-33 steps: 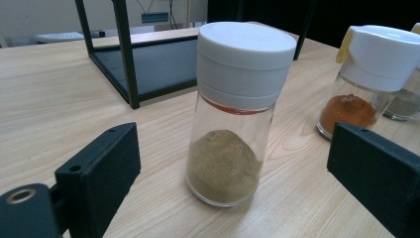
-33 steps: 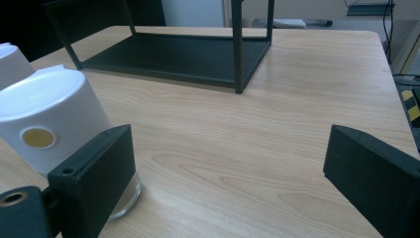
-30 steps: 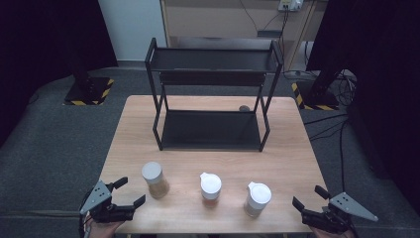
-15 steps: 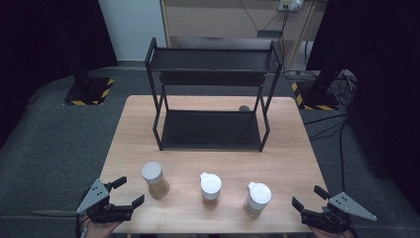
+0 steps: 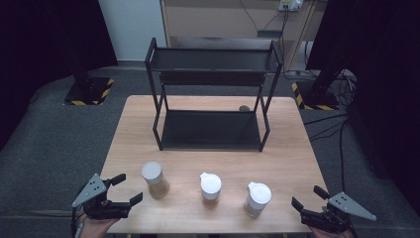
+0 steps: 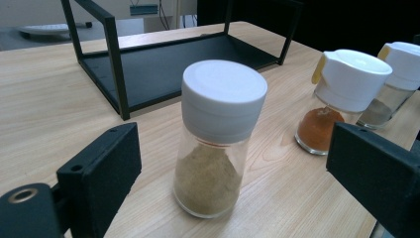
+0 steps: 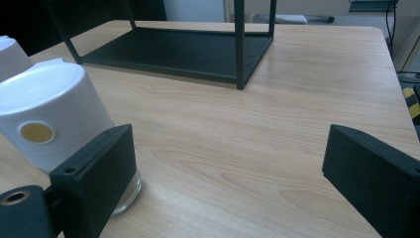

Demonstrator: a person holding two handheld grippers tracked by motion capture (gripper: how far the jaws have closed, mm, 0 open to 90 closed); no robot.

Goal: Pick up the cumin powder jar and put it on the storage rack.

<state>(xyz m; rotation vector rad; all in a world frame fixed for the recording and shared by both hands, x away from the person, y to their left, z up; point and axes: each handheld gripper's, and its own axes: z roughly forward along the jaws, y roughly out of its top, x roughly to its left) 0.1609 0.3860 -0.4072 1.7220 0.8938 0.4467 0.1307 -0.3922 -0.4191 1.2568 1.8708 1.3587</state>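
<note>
Notably, left gripper view shows tan powder jar [image 6: 218,144], orange-powder jar [image 6: 337,99].

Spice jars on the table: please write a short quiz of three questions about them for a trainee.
1. How many spice jars stand on the table?
2. True or false: the left gripper is shut on the leftmost jar.
3. Which jar holds orange powder: A) leftmost, B) middle, C) rightmost?

Key: 1. Three. 2. False; its jaws stand open, apart from the jar. 3. B.
</note>
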